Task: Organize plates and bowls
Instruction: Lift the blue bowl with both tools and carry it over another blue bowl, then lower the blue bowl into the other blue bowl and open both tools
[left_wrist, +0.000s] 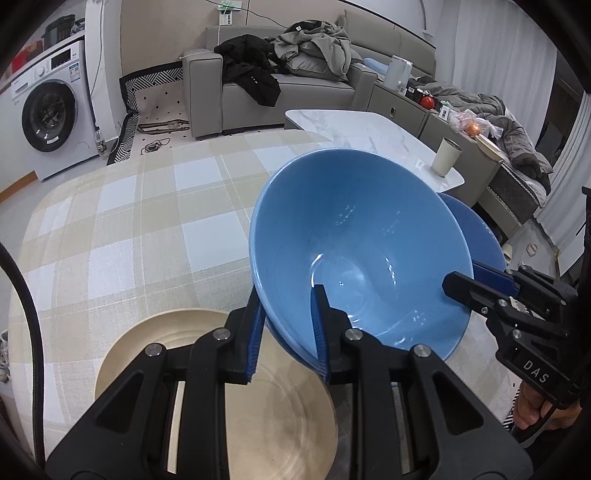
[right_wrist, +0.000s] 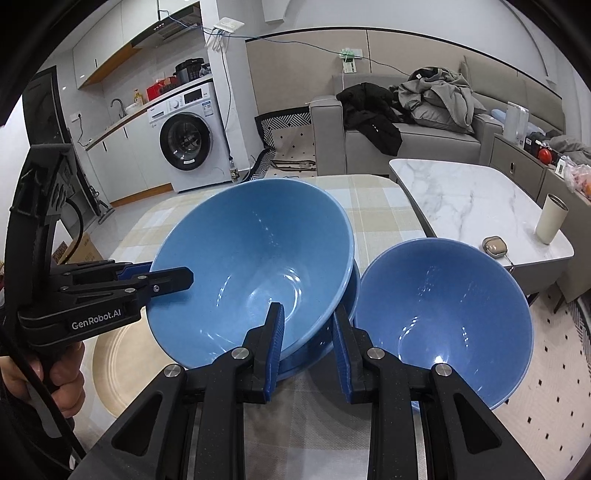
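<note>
Both grippers are handling the large glossy blue ceramic bowl (right_wrist: 255, 269), which is tilting inside a second blue bowl (right_wrist: 332, 332) on the checked tablecloth (left_wrist: 147, 229); likely next is settling it level. The left gripper (left_wrist: 288, 332) is pinching its near rim between narrowly parted fingers; the right gripper (right_wrist: 308, 350) is straddling the opposite rim, wider apart, grip unclear

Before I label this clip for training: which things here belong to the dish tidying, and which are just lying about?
Job:
large blue bowl, both grippers at its rim
small blue bowl
beige plate

Lying about:
cream tumbler
earbud case
clothes on sofa
</note>
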